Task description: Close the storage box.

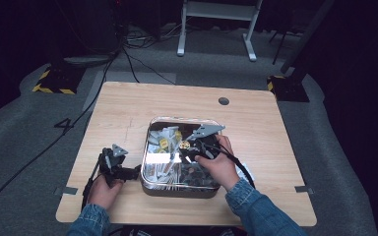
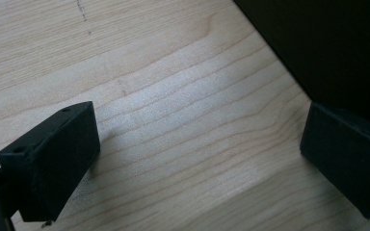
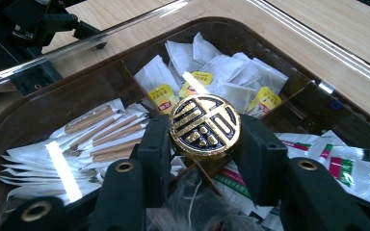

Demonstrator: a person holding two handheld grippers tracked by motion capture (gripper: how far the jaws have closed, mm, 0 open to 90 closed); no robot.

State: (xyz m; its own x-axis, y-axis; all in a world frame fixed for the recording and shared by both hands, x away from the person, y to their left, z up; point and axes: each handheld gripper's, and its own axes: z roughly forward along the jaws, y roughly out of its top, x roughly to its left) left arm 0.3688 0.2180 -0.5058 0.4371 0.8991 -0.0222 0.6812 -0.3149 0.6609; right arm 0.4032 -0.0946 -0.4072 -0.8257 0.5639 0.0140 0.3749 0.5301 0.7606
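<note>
A metal-rimmed box sits in the middle of the wooden table. Its clear lid carries a round gold and black knob. My right gripper is shut on that knob, one black jaw on each side of it, over the box. Through the lid I see tea bags with yellow tags and brown stick packets. I cannot tell whether the lid rests on the box. My left gripper lies on the table by the box's left wall, open, with bare wood between its jaws.
White packets with red and green print fill the box's right compartment. A dark wall, apparently the box's side, stands just beyond the left gripper. A round cable hole is at the table's far edge. Bare wood lies on both sides of the box.
</note>
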